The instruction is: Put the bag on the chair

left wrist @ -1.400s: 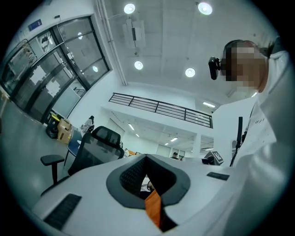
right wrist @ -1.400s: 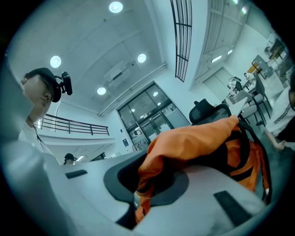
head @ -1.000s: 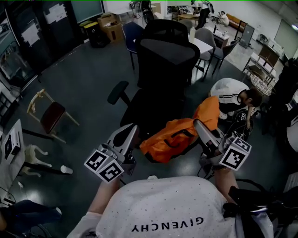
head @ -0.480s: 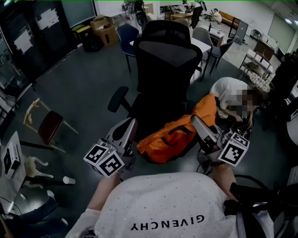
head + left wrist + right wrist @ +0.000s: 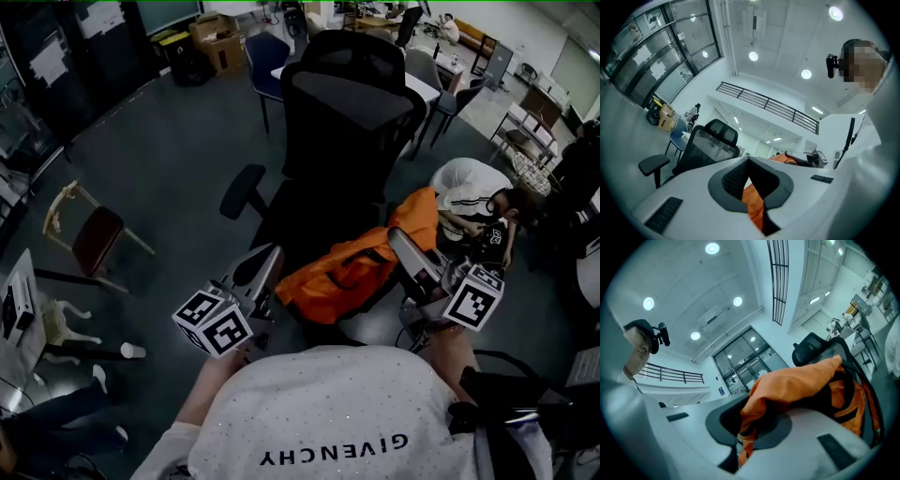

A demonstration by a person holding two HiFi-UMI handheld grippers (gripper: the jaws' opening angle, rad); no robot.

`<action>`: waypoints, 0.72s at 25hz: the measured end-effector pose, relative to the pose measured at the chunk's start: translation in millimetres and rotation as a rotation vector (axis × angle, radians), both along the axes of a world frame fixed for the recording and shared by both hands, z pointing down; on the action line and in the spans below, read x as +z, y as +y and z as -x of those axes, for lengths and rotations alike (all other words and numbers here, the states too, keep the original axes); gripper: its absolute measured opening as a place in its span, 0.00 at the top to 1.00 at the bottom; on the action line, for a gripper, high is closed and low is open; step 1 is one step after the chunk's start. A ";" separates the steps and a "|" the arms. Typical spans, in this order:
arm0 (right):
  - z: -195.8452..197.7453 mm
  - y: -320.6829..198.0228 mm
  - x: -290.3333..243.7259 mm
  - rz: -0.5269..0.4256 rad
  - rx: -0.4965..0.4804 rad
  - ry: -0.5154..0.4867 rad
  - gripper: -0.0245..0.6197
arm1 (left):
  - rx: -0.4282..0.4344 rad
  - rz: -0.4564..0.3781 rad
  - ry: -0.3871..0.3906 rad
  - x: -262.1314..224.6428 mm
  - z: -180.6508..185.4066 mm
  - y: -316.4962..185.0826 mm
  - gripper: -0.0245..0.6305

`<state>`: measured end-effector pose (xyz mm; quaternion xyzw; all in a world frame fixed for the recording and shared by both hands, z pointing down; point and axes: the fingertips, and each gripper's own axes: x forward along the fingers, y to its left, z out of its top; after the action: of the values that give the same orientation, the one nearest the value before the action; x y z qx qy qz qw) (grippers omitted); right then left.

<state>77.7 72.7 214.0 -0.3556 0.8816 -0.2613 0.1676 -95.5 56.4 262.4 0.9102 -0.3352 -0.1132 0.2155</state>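
In the head view an orange bag (image 5: 361, 272) with black straps hangs stretched between my two grippers, at the front of the seat of a black office chair (image 5: 347, 112). The left gripper (image 5: 269, 270) is shut on the bag's lower left end. The right gripper (image 5: 401, 242) is shut on its raised right end. In the left gripper view, orange cloth (image 5: 754, 206) is pinched between the dark pads (image 5: 733, 178), with the chair (image 5: 710, 145) beyond. The right gripper view shows bag fabric (image 5: 801, 380) bunched out of the shut jaws. Whether the bag touches the seat is hidden.
A person (image 5: 469, 192) crouches on the floor right of the chair. A wooden chair with a red seat (image 5: 94, 234) stands at the left, with a paper cup (image 5: 133, 350) on the floor nearby. A blue chair (image 5: 267, 56), cardboard boxes (image 5: 220, 37) and a white table (image 5: 417, 86) are behind.
Both grippers have carried the bag a little closer to the office chair, which now fills more of the head view. Both grips on the bag are unchanged.
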 end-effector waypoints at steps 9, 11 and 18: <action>7.8 -69.7 -10.5 -0.045 -0.047 0.004 0.95 | -0.081 -0.046 -0.015 -17.9 19.4 -58.1 0.96; 7.8 -88.8 -12.7 -0.057 -0.057 0.000 0.95 | -0.087 -0.058 -0.011 -21.0 19.1 -76.3 0.96; 0.5 -155.7 -11.8 -0.062 -0.075 -0.002 0.95 | -0.101 -0.068 -0.018 -23.5 11.3 -132.7 0.96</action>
<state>77.2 -83.0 202.2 -0.3167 0.9018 -0.2403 0.1692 -106.8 -76.3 238.9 0.8999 -0.3784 -0.1273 0.1753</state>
